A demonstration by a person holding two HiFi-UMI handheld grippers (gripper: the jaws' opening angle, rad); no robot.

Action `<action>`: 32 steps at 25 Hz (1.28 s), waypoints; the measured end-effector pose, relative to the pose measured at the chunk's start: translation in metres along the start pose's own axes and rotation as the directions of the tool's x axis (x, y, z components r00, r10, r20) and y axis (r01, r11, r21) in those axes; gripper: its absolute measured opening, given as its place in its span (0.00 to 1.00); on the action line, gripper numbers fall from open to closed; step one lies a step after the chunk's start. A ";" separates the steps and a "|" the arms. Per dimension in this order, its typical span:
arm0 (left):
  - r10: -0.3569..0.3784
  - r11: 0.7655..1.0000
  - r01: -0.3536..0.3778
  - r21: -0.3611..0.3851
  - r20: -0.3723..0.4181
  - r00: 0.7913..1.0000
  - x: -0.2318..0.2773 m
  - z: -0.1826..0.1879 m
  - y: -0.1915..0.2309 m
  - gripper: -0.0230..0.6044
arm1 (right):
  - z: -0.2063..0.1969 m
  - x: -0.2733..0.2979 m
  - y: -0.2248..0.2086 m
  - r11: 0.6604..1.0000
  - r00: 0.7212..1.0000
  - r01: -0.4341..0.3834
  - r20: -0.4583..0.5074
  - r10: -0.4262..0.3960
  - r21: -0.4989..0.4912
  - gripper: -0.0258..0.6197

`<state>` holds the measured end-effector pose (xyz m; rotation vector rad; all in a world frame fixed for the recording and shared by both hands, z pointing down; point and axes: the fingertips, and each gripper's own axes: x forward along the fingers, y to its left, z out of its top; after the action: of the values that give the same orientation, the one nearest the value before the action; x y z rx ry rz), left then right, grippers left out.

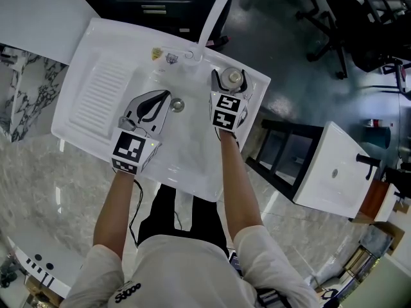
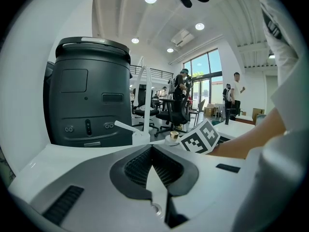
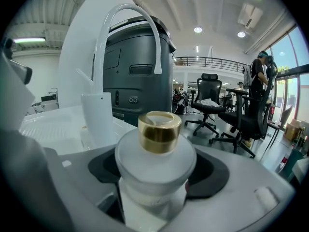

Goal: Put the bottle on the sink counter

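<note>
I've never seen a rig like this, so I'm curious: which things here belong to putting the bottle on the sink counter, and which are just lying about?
Part of the job: bottle, clamped by the jaws of the right gripper; sink counter.

Just about: left gripper, jaws shut on nothing; faucet; office chairs; second white sink; dark grey machine.

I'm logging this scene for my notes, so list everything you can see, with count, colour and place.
sink: one, white, centre, drainboard at its left
faucet: one, white, sink's back edge
drain: one, metal, in the basin
bottle: one, frosted, gold cap, sink's back right corner
machine: one, dark grey, behind sink
chairs: several, black, floor beyond
second sink: one, white, right
left hand-held gripper: one, grey, shut, empty, over basin
right hand-held gripper: one, grey, shut on bottle
</note>
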<state>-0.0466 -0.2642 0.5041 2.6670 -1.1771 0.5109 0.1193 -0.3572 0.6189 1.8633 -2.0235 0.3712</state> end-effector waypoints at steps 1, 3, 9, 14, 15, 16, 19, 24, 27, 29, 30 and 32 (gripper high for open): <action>0.004 1.000 -0.004 0.001 0.000 1.000 -0.001 0.000 0.000 0.04 | -0.001 -0.002 0.000 1.000 1.000 -0.002 -0.001 0.002 -0.002 0.59; 0.009 1.000 -0.009 0.001 0.002 1.000 -0.004 0.001 0.001 0.04 | -0.002 -0.005 0.000 1.000 1.000 -0.005 -0.003 0.005 -0.006 0.59; 0.021 1.000 -0.021 0.009 0.014 1.000 -0.014 0.007 0.000 0.04 | -0.010 -0.017 -0.001 1.000 1.000 -0.014 -0.027 0.014 -0.004 0.59; 0.018 1.000 -0.019 0.016 0.027 0.999 -0.021 0.013 -0.007 0.04 | -0.012 -0.030 0.004 0.999 0.999 -0.036 -0.039 0.035 -0.030 0.59; 0.015 1.000 -0.016 0.018 0.029 0.999 -0.022 0.014 -0.010 0.04 | -0.013 -0.033 0.004 0.999 0.998 -0.040 -0.042 0.039 -0.032 0.59; 0.011 1.000 -0.012 0.020 0.032 0.999 -0.023 0.015 -0.013 0.04 | -0.013 -0.036 0.005 0.999 0.998 -0.043 -0.045 0.041 -0.032 0.59; 0.002 1.000 -0.003 0.025 0.038 0.999 -0.026 0.018 -0.019 0.04 | -0.011 -0.045 0.007 0.998 0.998 -0.046 -0.038 0.044 -0.051 0.59; -0.003 0.999 0.001 0.035 0.058 0.998 -0.033 0.027 -0.019 0.04 | -0.005 -0.068 0.005 0.996 0.999 -0.032 -0.020 0.030 -0.084 0.59; -0.009 0.999 0.005 0.048 0.076 0.997 -0.037 0.039 -0.018 0.04 | -0.001 -0.084 -0.002 0.998 0.999 -0.037 -0.022 0.036 -0.047 0.59; -0.011 0.998 0.007 0.056 0.087 0.996 -0.042 0.046 -0.016 0.04 | 0.002 -0.094 -0.004 0.998 0.999 -0.050 -0.023 0.049 -0.030 0.59; -0.014 0.998 0.008 0.061 0.094 0.996 -0.044 0.050 -0.015 0.04 | 0.006 -0.100 -0.004 0.998 0.998 -0.061 -0.020 0.061 -0.021 0.58; -0.022 0.997 0.014 0.070 0.110 0.994 -0.047 0.058 -0.014 0.04 | 0.016 -0.112 -0.004 0.996 0.996 -0.089 -0.002 0.089 -0.005 0.50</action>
<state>-0.0518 -0.2405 0.4319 2.7947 -1.1835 0.4132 0.1287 -0.2635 0.5554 1.7732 -2.1087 0.3907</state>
